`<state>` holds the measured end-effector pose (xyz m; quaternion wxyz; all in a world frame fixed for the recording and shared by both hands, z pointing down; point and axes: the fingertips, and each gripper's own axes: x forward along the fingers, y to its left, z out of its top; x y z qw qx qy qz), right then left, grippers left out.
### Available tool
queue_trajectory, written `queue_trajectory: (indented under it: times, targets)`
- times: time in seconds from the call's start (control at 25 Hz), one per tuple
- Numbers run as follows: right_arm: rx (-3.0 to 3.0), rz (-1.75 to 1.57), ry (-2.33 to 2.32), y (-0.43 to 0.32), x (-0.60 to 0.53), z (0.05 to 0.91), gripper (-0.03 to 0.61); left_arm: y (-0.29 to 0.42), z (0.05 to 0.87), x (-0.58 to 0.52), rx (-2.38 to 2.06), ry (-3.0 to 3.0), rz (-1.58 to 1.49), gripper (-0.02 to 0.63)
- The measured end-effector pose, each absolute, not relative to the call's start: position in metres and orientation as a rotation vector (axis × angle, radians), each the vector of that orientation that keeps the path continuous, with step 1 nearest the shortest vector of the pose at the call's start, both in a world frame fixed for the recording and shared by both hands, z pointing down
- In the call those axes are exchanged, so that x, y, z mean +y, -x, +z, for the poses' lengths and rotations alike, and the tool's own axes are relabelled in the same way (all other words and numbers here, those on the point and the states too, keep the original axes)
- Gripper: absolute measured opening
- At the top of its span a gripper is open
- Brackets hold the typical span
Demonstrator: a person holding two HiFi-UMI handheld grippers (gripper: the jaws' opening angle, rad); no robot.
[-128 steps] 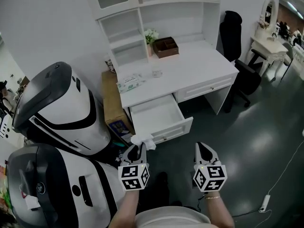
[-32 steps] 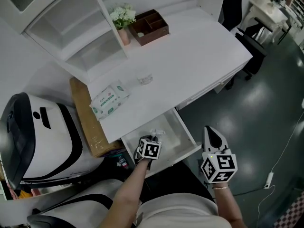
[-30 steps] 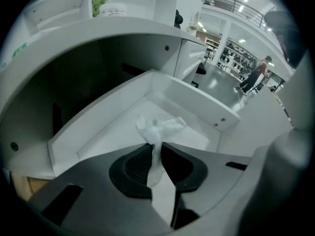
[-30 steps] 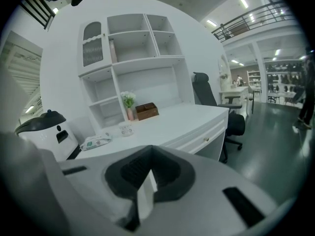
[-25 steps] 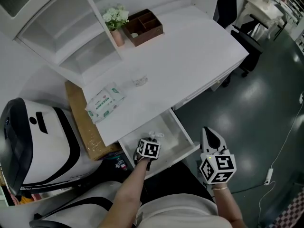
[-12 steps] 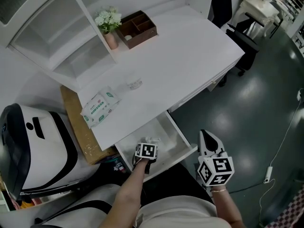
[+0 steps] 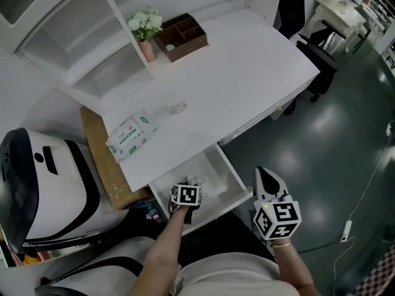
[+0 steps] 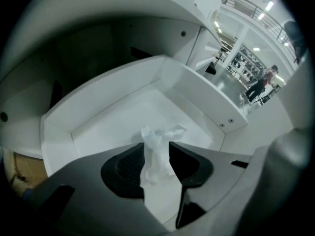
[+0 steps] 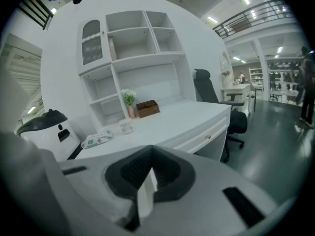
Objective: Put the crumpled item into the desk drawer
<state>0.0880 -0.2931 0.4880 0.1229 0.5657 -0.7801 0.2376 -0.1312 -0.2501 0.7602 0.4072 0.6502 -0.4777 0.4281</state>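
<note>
The crumpled item, a white wad of thin paper or film, lies on the floor of the open desk drawer. My left gripper is low inside the drawer; its jaws are opening, with the wad between them and the pads not pressing on it. From the head view the left gripper sits in the drawer with the wad just past its tips. My right gripper hangs to the right of the drawer front, jaws shut and empty, and faces the desk.
On the white desk top lie a pack of wipes, a small glass jar, a wooden organiser box and a flower pot. A cardboard box and a white-and-black machine stand left; a black chair right.
The left gripper has carried the wad from in front of the drawer down into it and has stayed there over the last second. The right gripper has kept its place beside the drawer.
</note>
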Motion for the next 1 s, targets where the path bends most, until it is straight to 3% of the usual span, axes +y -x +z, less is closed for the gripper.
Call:
queue_trajectory:
  times: [0.56, 1.0]
  targets:
    - [-2.374, 0.66, -1.585, -0.055, -0.293, 0.473, 0.002, 0.145, 0.639, -0.28, -1.478, -1.9, 0.823, 0.089]
    - [-2.426, 0.616, -1.572, -0.038, -0.281, 0.457, 0.002, 0.172, 0.53, -0.278, -1.753, -2.027, 0.544, 0.006]
